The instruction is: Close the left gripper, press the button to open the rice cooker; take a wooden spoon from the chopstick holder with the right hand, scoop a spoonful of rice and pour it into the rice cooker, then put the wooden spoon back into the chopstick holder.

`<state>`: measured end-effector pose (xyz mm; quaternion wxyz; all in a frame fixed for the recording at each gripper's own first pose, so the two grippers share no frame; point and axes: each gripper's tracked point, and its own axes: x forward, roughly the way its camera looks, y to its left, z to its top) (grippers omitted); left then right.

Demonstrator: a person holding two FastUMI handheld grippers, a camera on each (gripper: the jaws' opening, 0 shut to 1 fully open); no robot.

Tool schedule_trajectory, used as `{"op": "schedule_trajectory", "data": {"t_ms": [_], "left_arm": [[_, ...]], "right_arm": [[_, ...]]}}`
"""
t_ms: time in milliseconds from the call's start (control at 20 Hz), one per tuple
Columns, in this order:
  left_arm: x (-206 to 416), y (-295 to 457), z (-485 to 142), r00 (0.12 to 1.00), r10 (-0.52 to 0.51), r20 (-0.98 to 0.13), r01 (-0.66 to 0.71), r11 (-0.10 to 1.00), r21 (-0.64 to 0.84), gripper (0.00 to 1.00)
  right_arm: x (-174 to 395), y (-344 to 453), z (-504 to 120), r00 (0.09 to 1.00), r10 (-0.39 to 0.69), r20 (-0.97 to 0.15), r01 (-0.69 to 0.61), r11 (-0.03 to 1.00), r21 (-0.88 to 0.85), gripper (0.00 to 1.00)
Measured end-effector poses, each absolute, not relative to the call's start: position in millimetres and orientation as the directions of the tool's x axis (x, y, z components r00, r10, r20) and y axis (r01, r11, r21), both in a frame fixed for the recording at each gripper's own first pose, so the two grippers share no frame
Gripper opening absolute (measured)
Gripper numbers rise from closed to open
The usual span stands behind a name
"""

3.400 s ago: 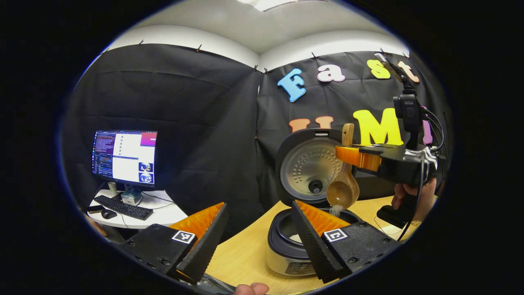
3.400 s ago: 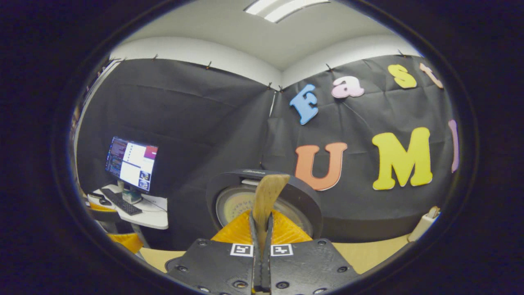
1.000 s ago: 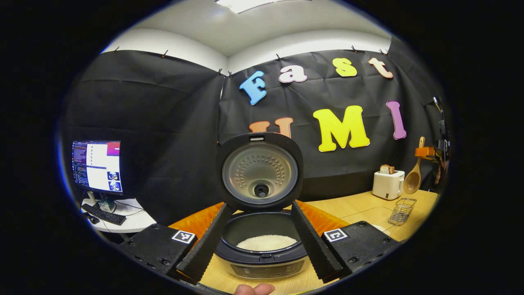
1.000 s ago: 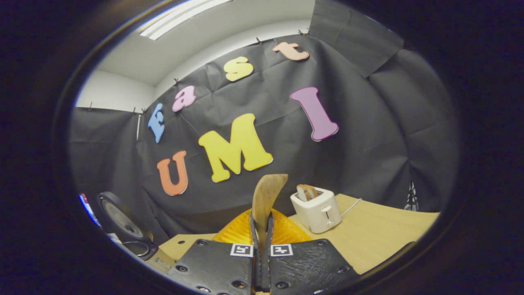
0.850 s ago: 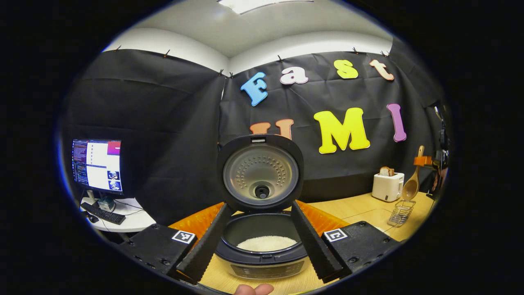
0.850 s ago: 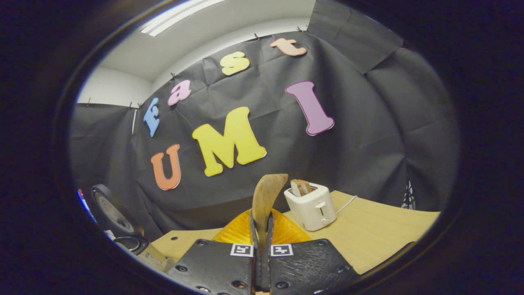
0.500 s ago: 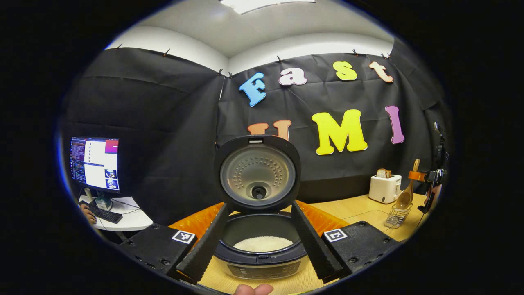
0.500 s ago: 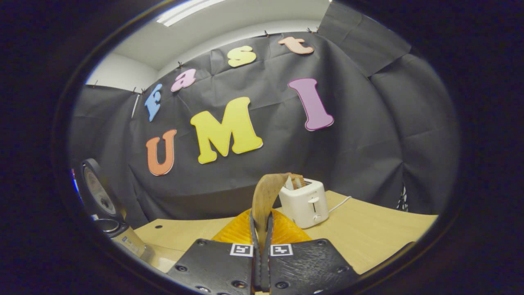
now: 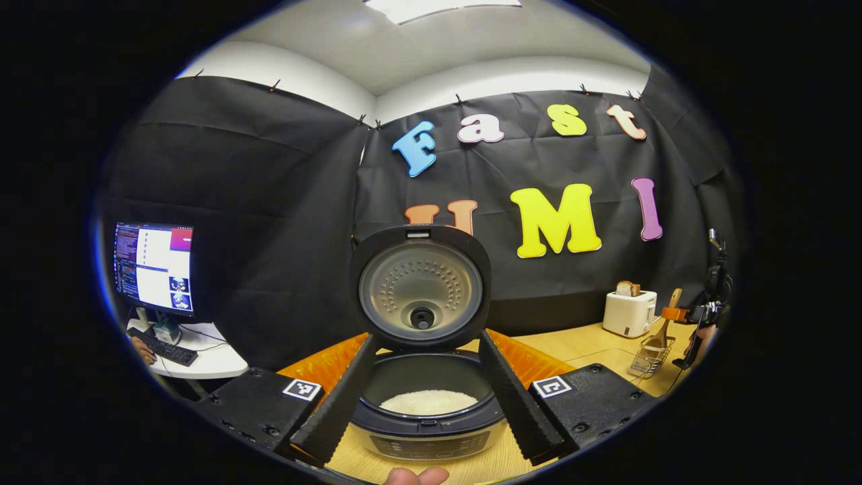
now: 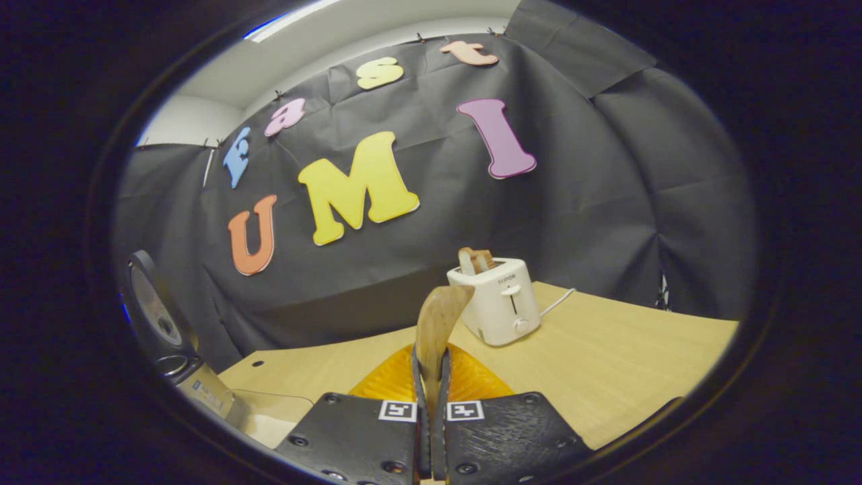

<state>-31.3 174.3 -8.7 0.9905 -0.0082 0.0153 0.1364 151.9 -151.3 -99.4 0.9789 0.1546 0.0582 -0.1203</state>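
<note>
The wooden spoon sat clamped by its handle between the fingers of the right hand-held gripper, handle tip pointing to twelve o'clock in the right gripper view. In the left gripper view its bowl hung at the mouth of the wire chopstick holder at three o'clock; whether it had entered was too small to tell. The risk, as I judged it, was the bowl catching the wire rim and tipping the light holder, or a release with the spoon leaning, letting it topple onto the bench. The left hand-held gripper stood with fingers apart, framing the open rice cooker. A toaster stood near the holder.
</note>
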Motion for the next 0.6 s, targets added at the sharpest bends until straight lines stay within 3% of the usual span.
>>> {"op": "schedule_trajectory", "data": {"t_ms": [450,550,600], "left_arm": [[-35.6,180.4,-5.6,0.958,0.286,-0.035,-0.288,0.956,-0.049,0.98],[-35.1,179.2,-6.5,0.959,0.282,-0.037,-0.283,0.958,-0.046,0.98],[-34.7,178.3,-6.7,0.959,0.282,-0.037,-0.284,0.958,-0.045,0.98]], "right_arm": [[150.4,-145.0,-100.0,0.966,-0.197,-0.167,0.239,0.928,0.287,0.09],[147.8,-147.2,-91.5,0.969,-0.204,-0.140,0.236,0.932,0.277,0.13],[145.2,-146.3,-87.4,0.971,-0.203,-0.125,0.230,0.934,0.272,0.20]]}}
